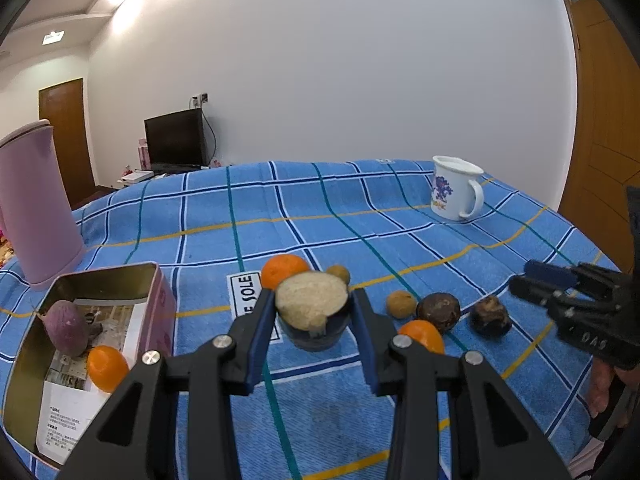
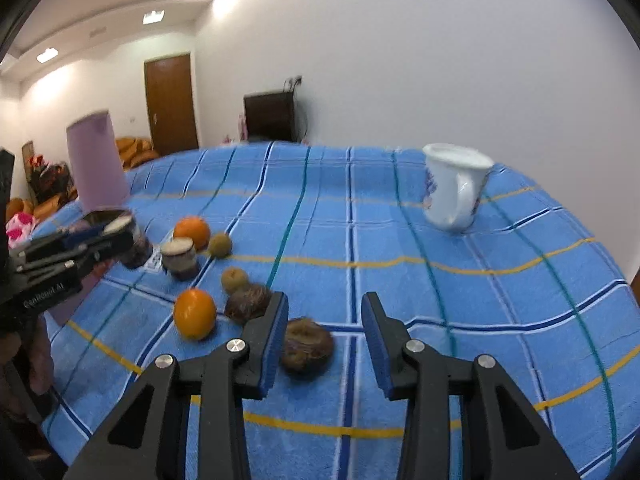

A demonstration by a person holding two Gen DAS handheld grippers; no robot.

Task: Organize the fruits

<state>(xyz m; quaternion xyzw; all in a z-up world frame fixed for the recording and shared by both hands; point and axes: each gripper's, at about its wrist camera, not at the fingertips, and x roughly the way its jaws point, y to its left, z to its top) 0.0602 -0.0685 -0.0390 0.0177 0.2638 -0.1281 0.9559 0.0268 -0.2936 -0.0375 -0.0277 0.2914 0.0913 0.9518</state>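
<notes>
My left gripper (image 1: pixel 312 297) is shut on a dark purple vegetable chunk (image 1: pixel 311 300) with a pale cut face, held just above the blue checked cloth. In the right wrist view a second such chunk (image 2: pixel 180 256) stands on the cloth beside it. My right gripper (image 2: pixel 326 304) is open over a wrinkled brown fruit (image 2: pixel 306 350), which lies between the fingers close to the left pad. An orange (image 2: pixel 194 314), another brown fruit (image 2: pixel 248 302) and a small tan fruit (image 2: pixel 234 280) lie to its left. An open tin (image 1: pixel 100 276) holds a purple root (image 1: pixel 66 326) and an orange (image 1: pixel 106 368).
A pink kettle (image 1: pixel 36 208) stands behind the tin at the far left. A white mug (image 1: pixel 456 188) sits at the back right of the table. Another orange (image 1: pixel 284 270) and a tan fruit (image 1: pixel 338 274) lie behind the held chunk. A hand (image 1: pixel 600 388) shows at the right edge.
</notes>
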